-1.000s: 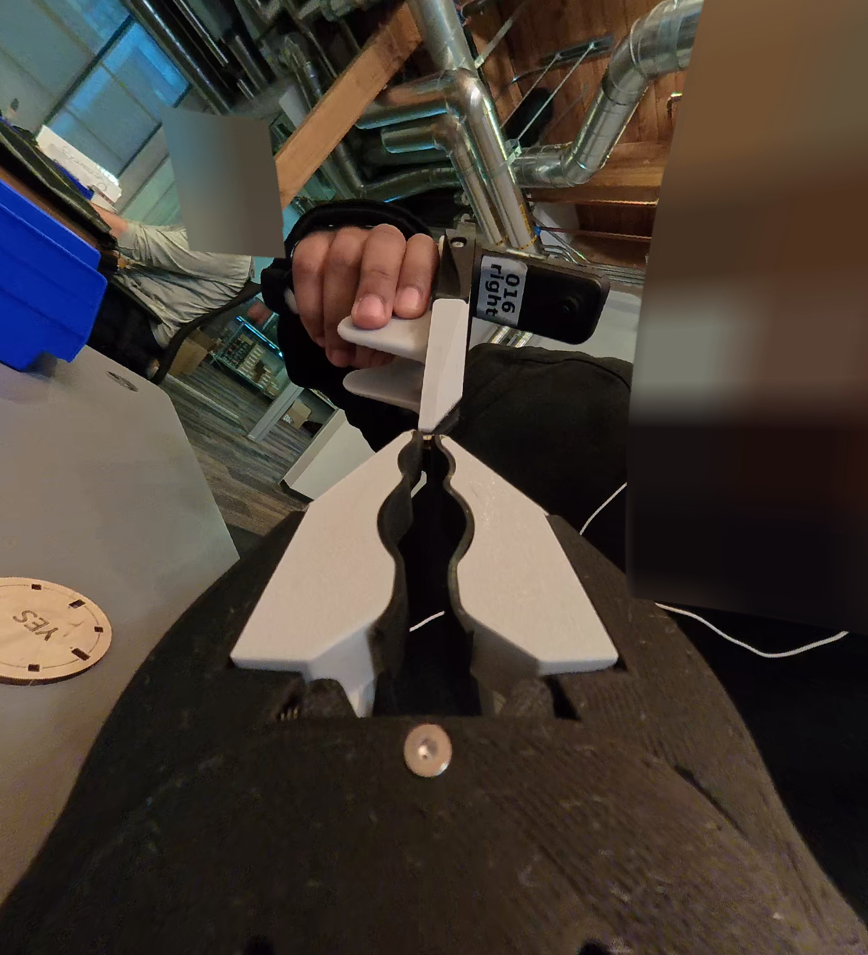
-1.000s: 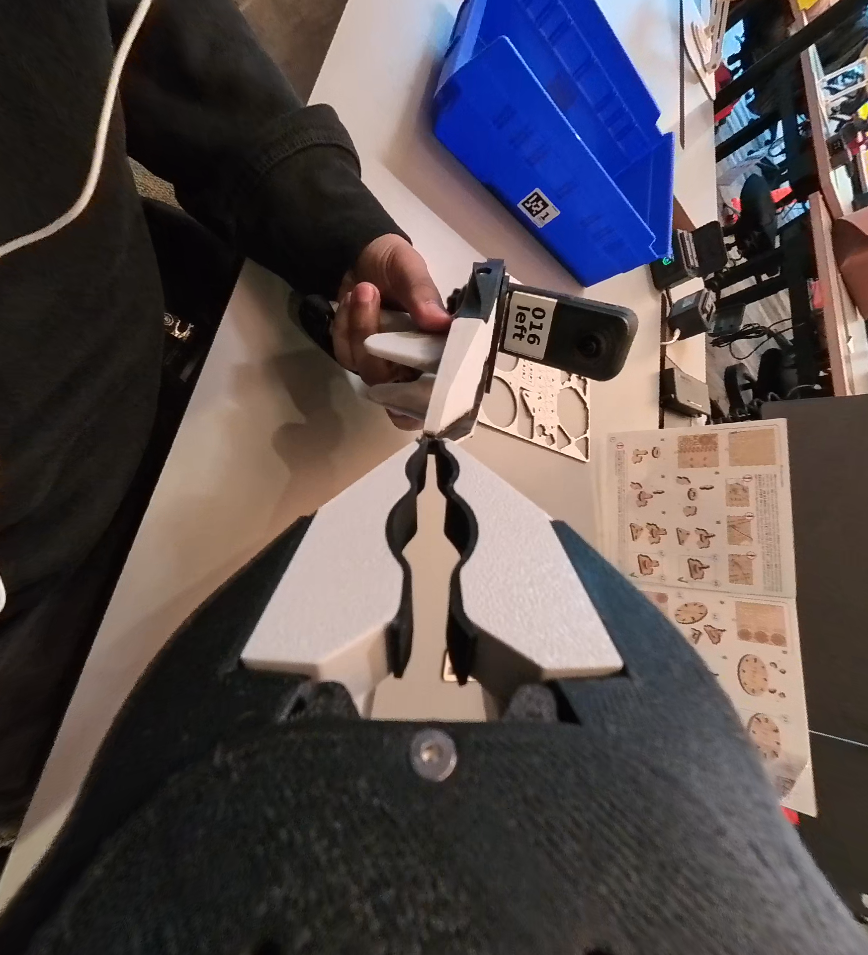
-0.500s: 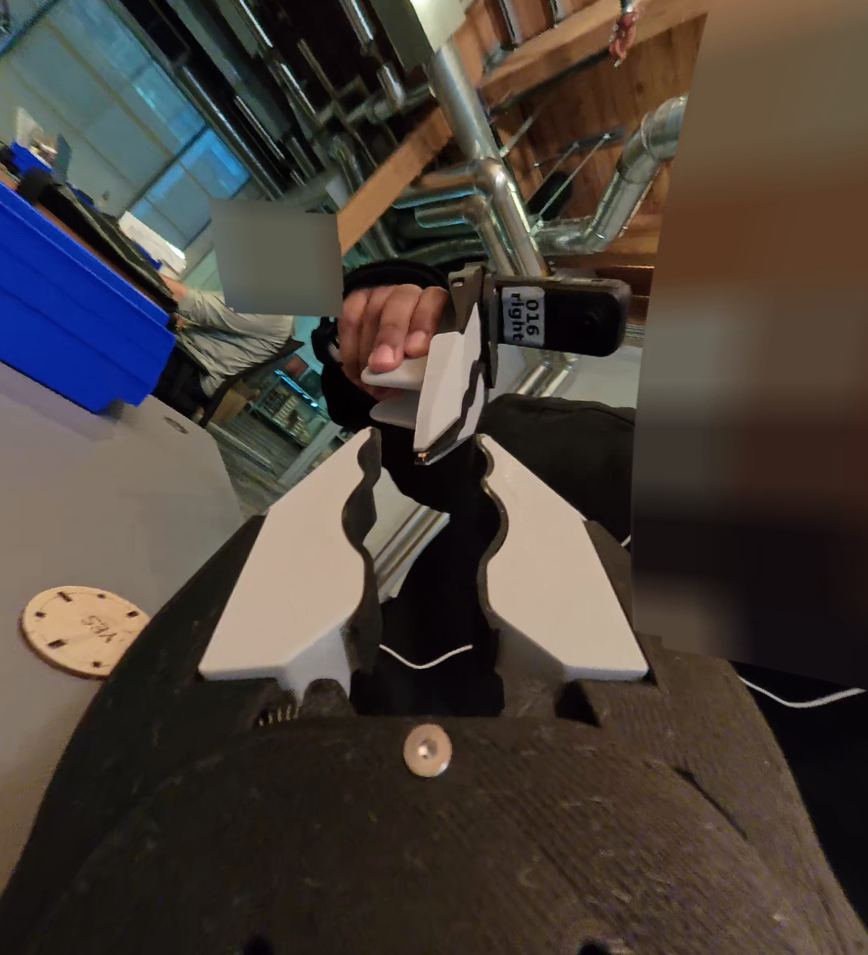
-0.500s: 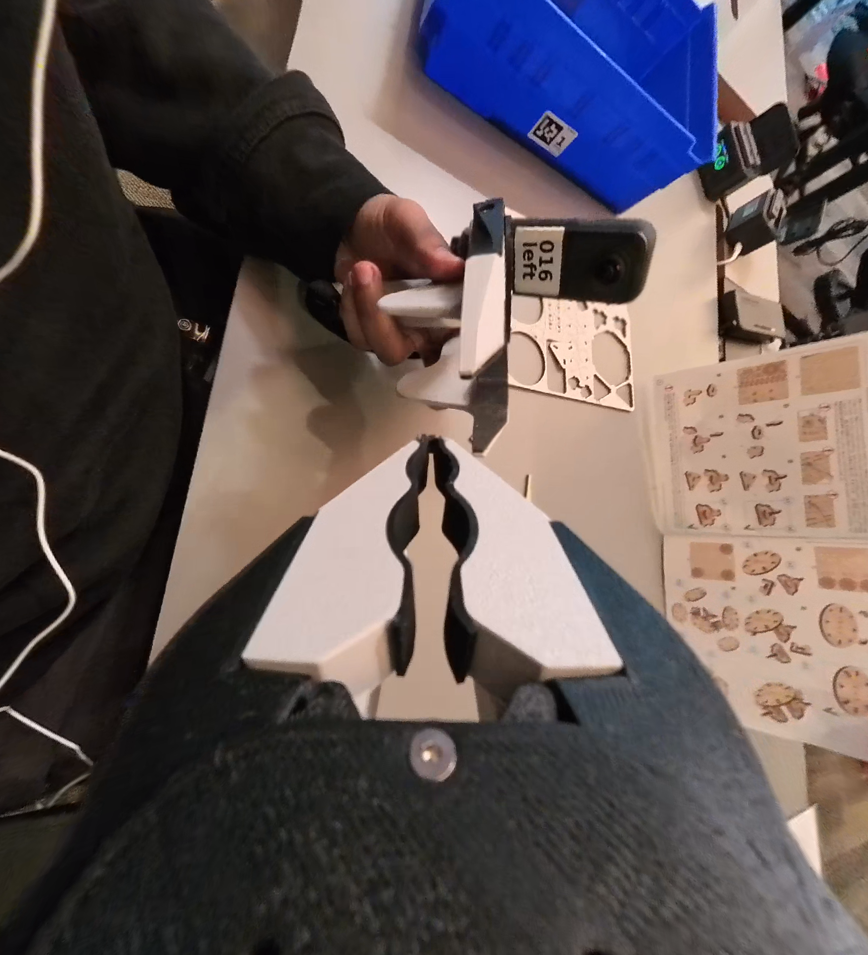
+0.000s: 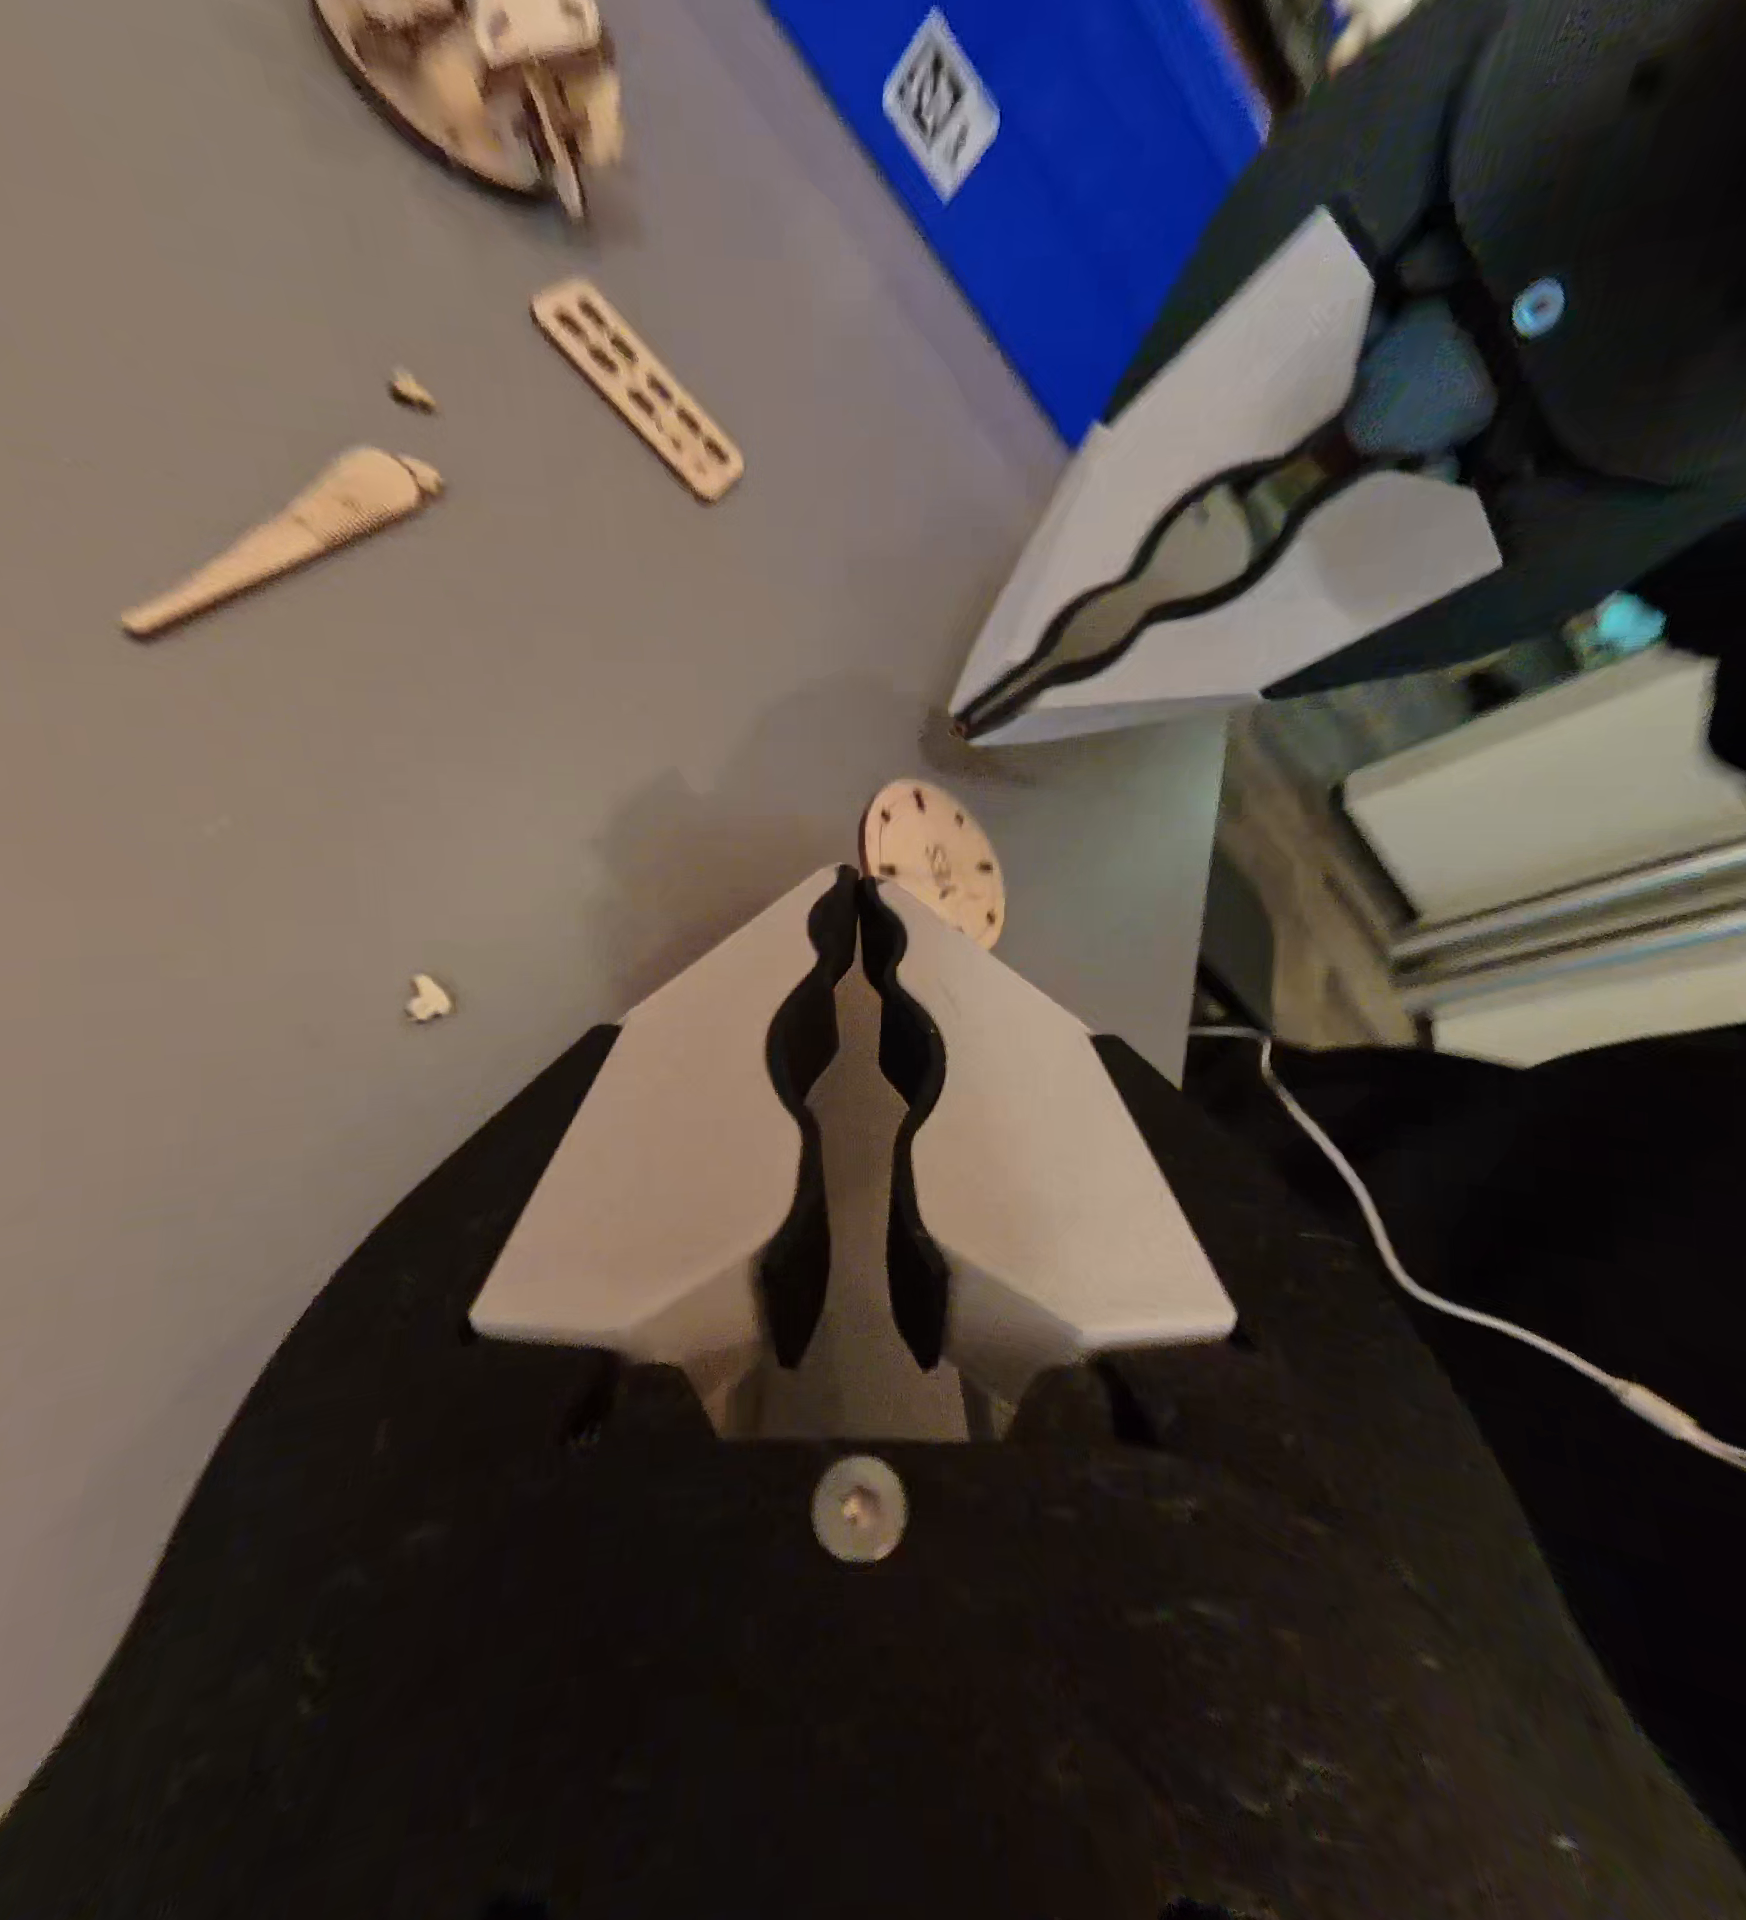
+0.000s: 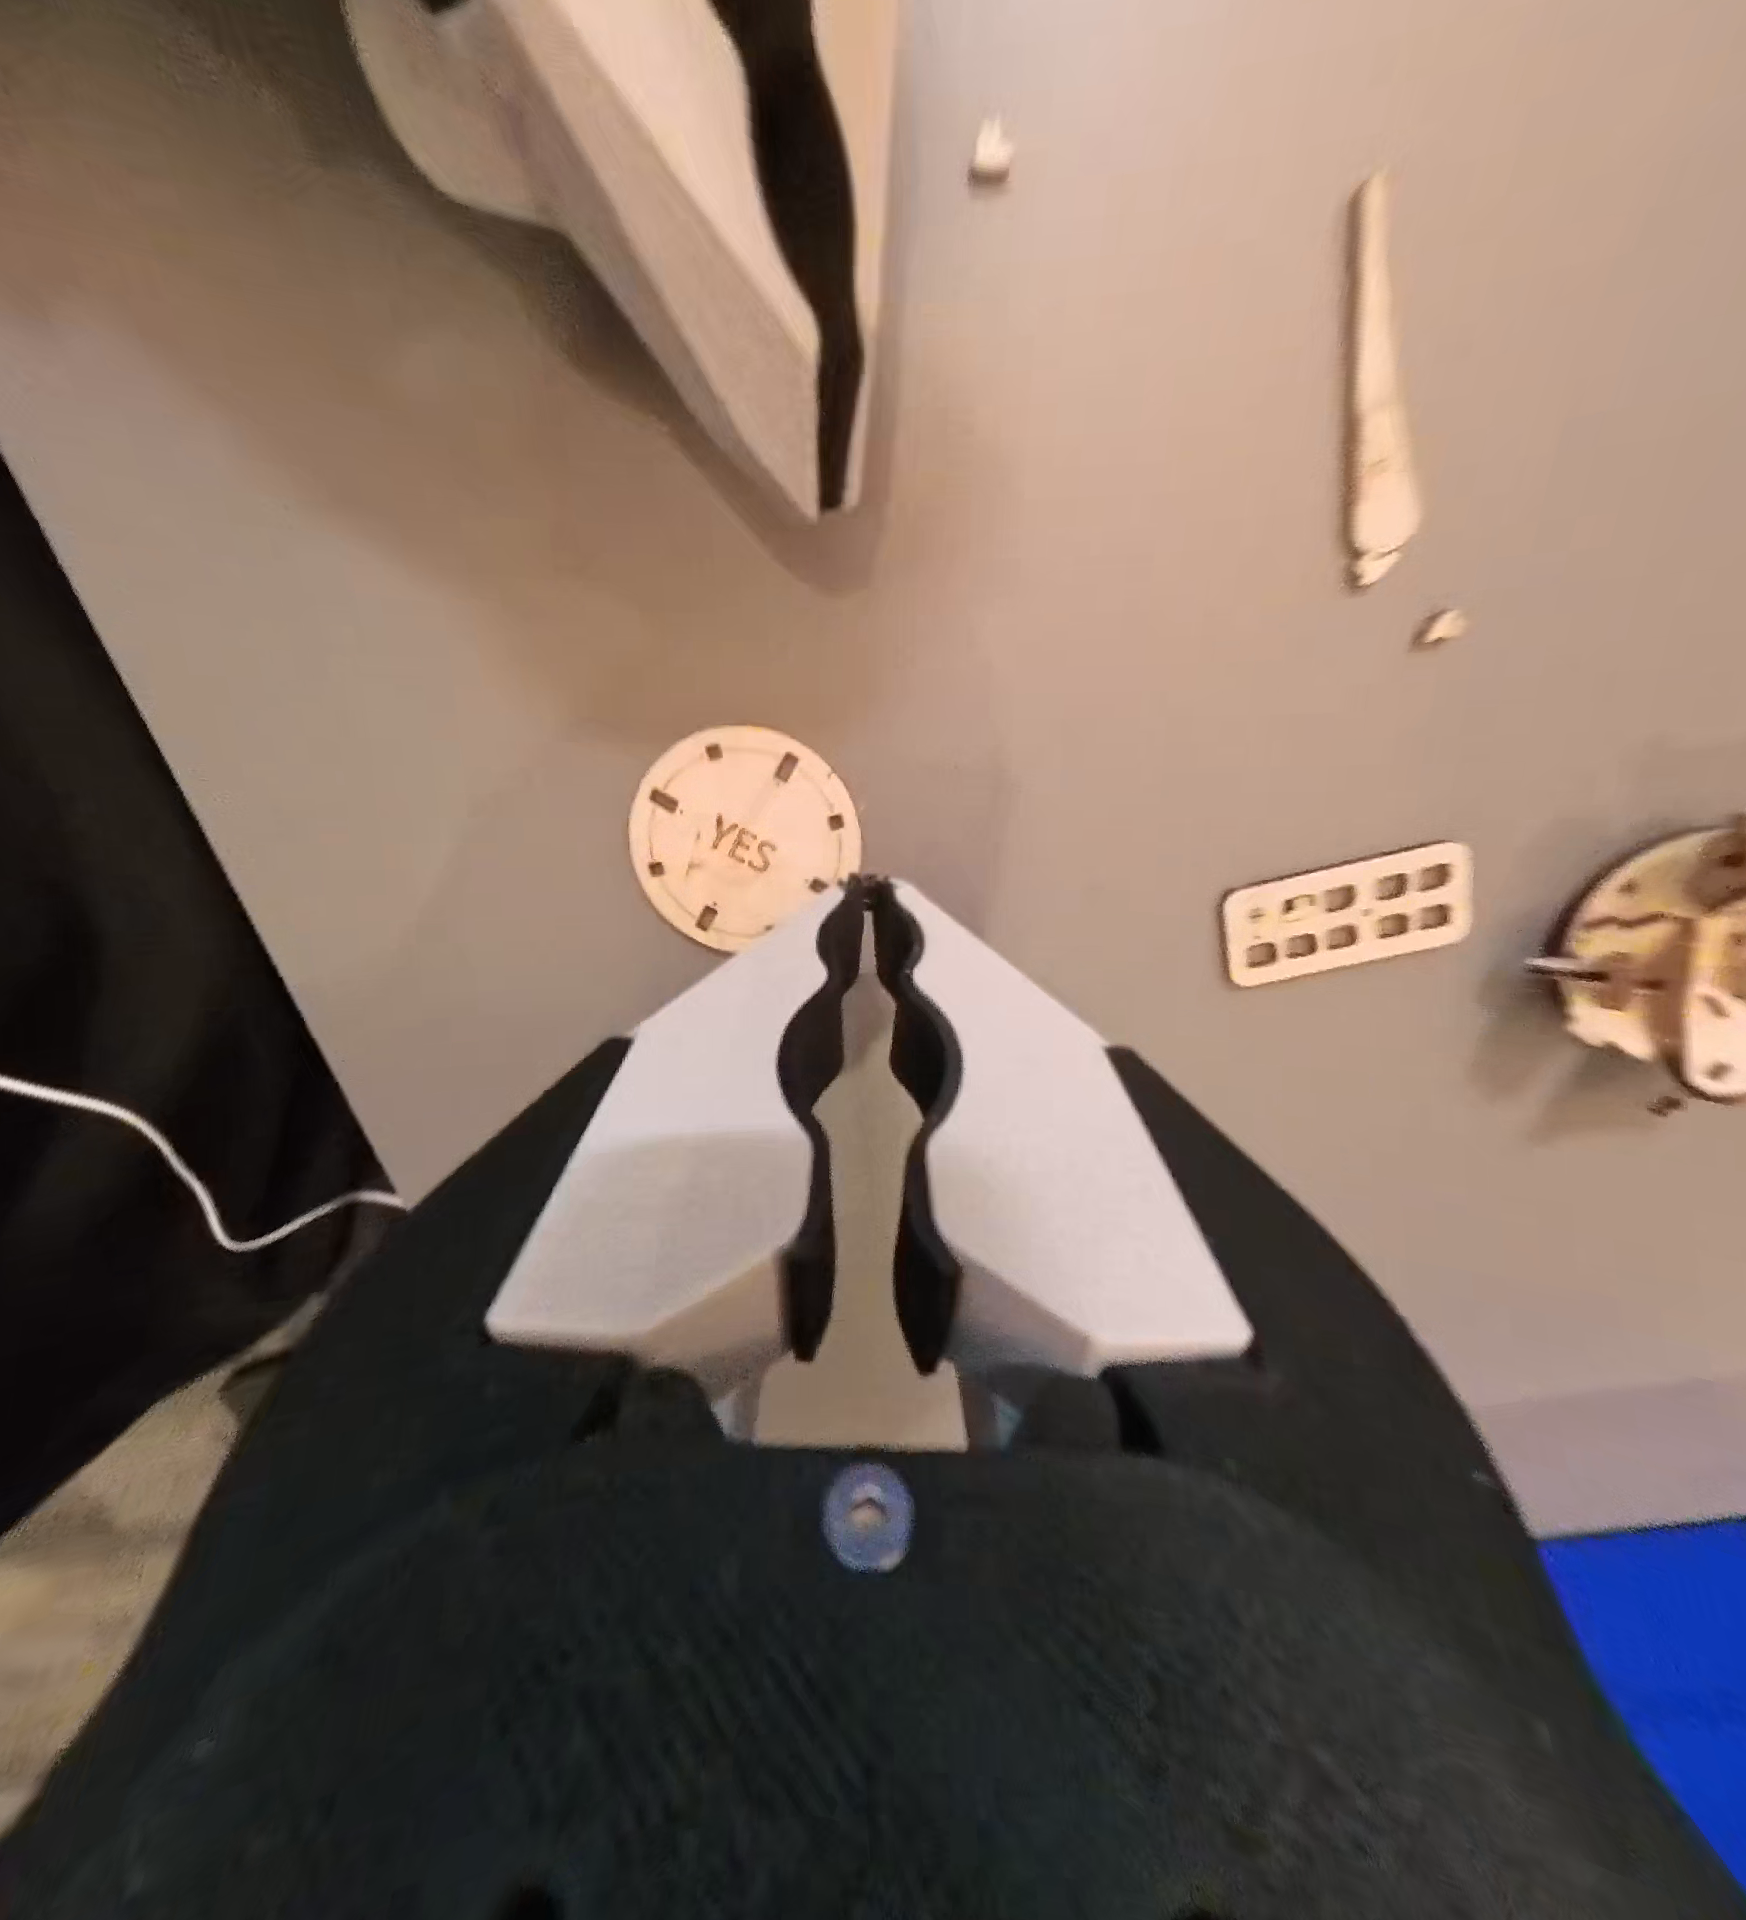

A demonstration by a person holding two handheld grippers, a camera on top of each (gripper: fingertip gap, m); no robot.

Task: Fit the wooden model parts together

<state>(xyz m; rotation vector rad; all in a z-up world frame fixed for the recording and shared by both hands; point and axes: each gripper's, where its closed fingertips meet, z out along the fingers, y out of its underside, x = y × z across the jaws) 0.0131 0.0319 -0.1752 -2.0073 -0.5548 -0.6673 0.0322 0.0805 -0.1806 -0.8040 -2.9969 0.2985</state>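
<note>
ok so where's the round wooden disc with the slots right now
The round slotted wooden disc lies flat on the grey table near its edge, just beyond both grippers' shut fingers.

Engraved word legible on round wooden disc [image 6: 744, 837] lying on grey table [image 6: 1108, 665]; wording withheld. Same disc [image 5: 936, 862] in left wrist view: engraving blurred, unreadable. White square coded sticker [image 5: 940, 104] on blue bin [image 5: 1056, 208]: pattern only, no letters.

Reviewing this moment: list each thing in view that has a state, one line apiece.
left gripper: shut, nothing held, above the table.
right gripper: shut, nothing held.
round wooden disc: flat on the table, untouched.
slotted wooden strip: lying flat.
tapered wooden piece: lying flat.
wooden assembly: partly built.
</note>
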